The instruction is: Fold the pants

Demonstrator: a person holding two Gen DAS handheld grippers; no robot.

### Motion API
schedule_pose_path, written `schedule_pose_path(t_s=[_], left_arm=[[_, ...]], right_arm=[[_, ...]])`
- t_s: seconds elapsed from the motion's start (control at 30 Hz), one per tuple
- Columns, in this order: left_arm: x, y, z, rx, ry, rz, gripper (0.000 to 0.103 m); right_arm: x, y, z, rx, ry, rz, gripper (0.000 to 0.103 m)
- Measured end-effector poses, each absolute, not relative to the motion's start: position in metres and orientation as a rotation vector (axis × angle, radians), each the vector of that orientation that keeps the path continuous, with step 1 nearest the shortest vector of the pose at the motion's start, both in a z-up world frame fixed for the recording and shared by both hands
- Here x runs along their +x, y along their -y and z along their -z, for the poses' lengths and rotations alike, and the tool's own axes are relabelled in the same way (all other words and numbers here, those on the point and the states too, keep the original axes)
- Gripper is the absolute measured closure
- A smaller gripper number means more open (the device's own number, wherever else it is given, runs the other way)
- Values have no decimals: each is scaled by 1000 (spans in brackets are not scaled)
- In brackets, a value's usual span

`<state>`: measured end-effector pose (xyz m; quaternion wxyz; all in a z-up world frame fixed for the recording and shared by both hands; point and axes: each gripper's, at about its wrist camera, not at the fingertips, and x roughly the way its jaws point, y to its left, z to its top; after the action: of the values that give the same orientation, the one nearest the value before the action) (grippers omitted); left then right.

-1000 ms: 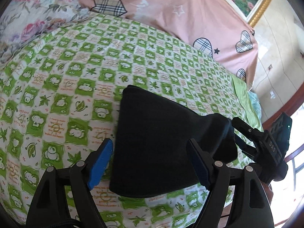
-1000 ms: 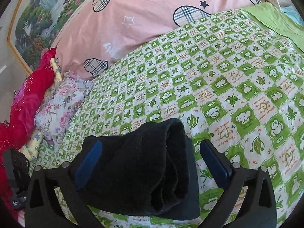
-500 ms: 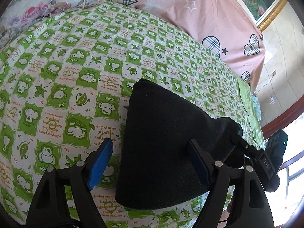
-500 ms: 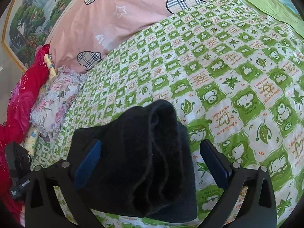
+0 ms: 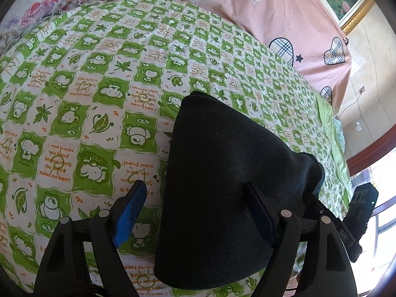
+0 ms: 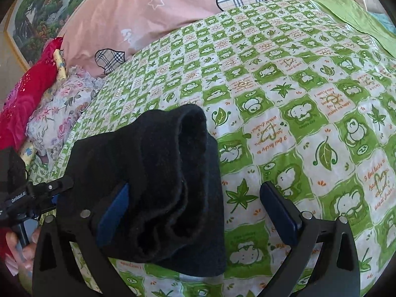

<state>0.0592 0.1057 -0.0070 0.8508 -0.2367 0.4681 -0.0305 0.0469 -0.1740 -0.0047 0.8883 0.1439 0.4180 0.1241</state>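
The black pants (image 5: 222, 173) lie folded into a thick bundle on the green-and-white checked bedsheet (image 5: 99, 94). In the left wrist view my left gripper (image 5: 198, 212) is open, its blue pads straddling the bundle's near left part without pinching it. In the right wrist view the pants (image 6: 160, 185) show as stacked folded layers with a raised edge. My right gripper (image 6: 198, 212) is open, its left pad against the bundle's side and its right pad over bare sheet. The right gripper's body (image 5: 356, 217) shows at the bundle's right end in the left view.
A pink duvet with plaid hearts (image 5: 272, 12) lies at the far side of the bed. A floral pillow (image 6: 61, 104) and red fabric (image 6: 22, 94) sit at the left. The left gripper's body (image 6: 22, 198) and a hand show at lower left.
Both grippers have moved in closer and lower over the folded pants, which look larger now. The jaws stayed open and the bundle has settled flat on the sheet.
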Motion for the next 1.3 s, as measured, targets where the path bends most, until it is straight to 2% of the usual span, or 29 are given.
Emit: schedule_pose_path(t_s=[0.13, 0.4, 0.5, 0.57, 0.8, 0.97, 1.1, 1.3], left_arm=[[63, -100, 11, -425, -981, 34, 15], [72, -104, 20, -450, -999, 67, 17], [76, -102, 20, -447, -1005, 89, 25], [78, -99, 20, -456, -1009, 121, 41], [76, -95, 17, -454, -1007, 138, 49], [67, -93, 5, -446, -986, 134, 62], [58, -93, -8, -438, -958, 135, 66], [46, -103, -28, -437, -913, 127, 67]], right_arm=[[48, 173, 6, 312, -870, -299, 10], [49, 173, 9, 344, -876, -338, 15], [49, 172, 10, 367, -886, -358, 19], [51, 173, 13, 400, -895, -382, 22], [51, 174, 15, 431, -906, -417, 30], [44, 170, 6, 407, -884, -435, 41], [37, 160, -10, 363, -853, -454, 47], [40, 148, -27, 358, -831, -490, 48]])
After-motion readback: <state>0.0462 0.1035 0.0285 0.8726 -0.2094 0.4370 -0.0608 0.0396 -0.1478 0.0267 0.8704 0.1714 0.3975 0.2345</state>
